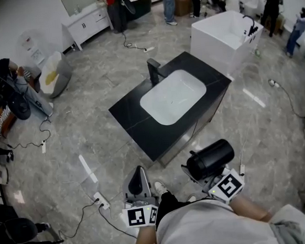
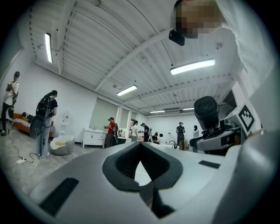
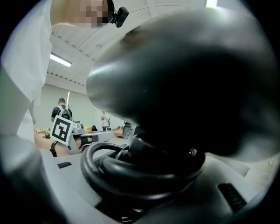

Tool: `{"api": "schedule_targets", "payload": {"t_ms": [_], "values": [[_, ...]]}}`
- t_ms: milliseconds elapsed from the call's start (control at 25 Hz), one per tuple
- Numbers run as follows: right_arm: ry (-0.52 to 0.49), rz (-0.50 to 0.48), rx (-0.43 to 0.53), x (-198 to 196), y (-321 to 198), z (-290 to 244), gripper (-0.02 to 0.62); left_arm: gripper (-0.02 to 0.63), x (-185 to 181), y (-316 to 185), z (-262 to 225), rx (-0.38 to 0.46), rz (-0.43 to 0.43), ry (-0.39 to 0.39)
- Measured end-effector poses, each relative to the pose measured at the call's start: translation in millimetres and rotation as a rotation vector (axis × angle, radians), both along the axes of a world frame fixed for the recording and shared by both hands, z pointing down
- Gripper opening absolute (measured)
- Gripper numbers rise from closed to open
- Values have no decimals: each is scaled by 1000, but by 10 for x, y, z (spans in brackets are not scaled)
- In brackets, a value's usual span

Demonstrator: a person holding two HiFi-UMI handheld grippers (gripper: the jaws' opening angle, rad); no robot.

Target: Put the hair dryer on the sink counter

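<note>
My right gripper [image 1: 200,176] is shut on a black hair dryer [image 1: 210,159], held in the air near the front right corner of the black sink counter [image 1: 134,120]. In the right gripper view the hair dryer [image 3: 175,87] fills the frame, with its coiled black cord [image 3: 131,173] lying between the jaws. The counter carries a white basin [image 1: 172,96] and a dark faucet [image 1: 153,70]. To the left of the right one, my left gripper [image 1: 138,179] is shut and holds nothing. From the left gripper view the hair dryer [image 2: 206,113] shows at the right.
A white bathtub [image 1: 230,36] stands beyond the counter at the right. A power strip with cables [image 1: 101,201] lies on the grey floor at the lower left. Several people stand along the back wall, near a white cabinet [image 1: 84,21].
</note>
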State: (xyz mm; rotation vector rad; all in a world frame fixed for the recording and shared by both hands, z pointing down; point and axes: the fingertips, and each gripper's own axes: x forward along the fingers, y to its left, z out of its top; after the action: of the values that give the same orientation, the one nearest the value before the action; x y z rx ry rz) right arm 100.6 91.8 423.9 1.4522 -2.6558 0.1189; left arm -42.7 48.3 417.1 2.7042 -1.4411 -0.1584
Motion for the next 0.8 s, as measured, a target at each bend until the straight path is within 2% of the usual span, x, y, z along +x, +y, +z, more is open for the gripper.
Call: {"api": "schedule_targets", "payload": {"t_ms": [240, 480, 800], "values": [[-3, 10, -14, -156, -379, 4, 218, 2, -90, -431, 7, -8, 17, 14], [6, 14, -27, -358, -763, 19, 218, 2, -327, -818, 123, -39, 13, 25], [43, 42, -39, -602, -1219, 23, 218, 2, -450, -1366, 226, -55, 76, 54]]}}
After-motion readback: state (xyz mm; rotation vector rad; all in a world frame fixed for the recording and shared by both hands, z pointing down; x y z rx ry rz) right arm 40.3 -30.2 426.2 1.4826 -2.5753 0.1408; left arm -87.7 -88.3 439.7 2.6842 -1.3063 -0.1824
